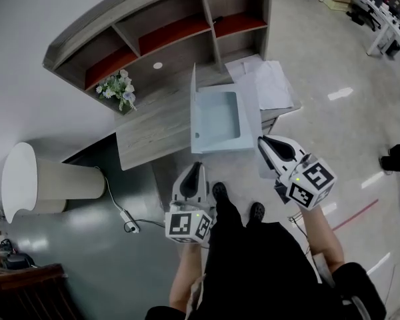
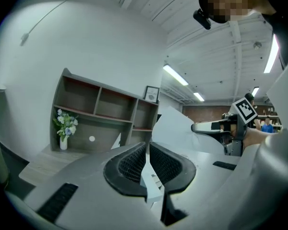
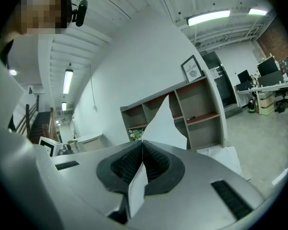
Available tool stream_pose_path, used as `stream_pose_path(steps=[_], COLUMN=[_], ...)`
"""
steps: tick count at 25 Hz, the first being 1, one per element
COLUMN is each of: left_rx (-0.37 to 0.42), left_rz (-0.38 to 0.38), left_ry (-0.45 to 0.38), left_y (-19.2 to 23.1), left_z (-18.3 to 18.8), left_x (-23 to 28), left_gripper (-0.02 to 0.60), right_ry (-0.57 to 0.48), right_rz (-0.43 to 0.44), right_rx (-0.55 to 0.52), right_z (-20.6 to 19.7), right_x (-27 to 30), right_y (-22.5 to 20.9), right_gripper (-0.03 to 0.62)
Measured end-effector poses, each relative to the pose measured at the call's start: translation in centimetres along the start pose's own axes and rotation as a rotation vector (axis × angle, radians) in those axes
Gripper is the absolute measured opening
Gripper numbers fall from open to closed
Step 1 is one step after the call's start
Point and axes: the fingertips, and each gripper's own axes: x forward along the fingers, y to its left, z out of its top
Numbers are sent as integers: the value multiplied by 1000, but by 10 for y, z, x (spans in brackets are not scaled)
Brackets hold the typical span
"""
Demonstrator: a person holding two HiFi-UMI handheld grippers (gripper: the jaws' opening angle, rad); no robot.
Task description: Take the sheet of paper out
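Clamped left gripper (image 1: 198,167) and right gripper (image 1: 262,142) on the sheet of paper (image 1: 217,122), apparently to lift it flat off the desk (image 1: 147,135).

Desk (image 1: 153,129): left half is bare between the flower vase (image 1: 120,91) at the back left corner and the pale open box (image 1: 248,129) mid-desk by the front edge. The box's left flap stands upright and blocks sideways entry. Shelf unit (image 1: 167,39) walls off the back edge. Loose papers (image 1: 270,82) cover the right end. Floor (image 1: 333,132) off the front edge is open and wide on the right; on the left are a cable (image 1: 117,202) and a round pedestal (image 1: 47,179). Sheet of paper (image 2: 175,126), pinched in left tool (image 1: 199,167) and right tool (image 1: 262,141), sticks up ahead of both tips.
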Motion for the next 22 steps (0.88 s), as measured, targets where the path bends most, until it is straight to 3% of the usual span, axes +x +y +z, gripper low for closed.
stream_pose_path(steps=[11, 22], left_rx=[-5, 43], left_rz=[-130, -185], left_ry=[-31, -19], left_y=[-69, -107], left_z=[33, 42], left_x=[-9, -20], left_gripper=[14, 14], right_ry=[-32, -53], right_rz=[22, 53], right_rx=[-92, -130], right_z=[13, 16], right_x=[-62, -105], right_y=[23, 40], right_gripper=[14, 14])
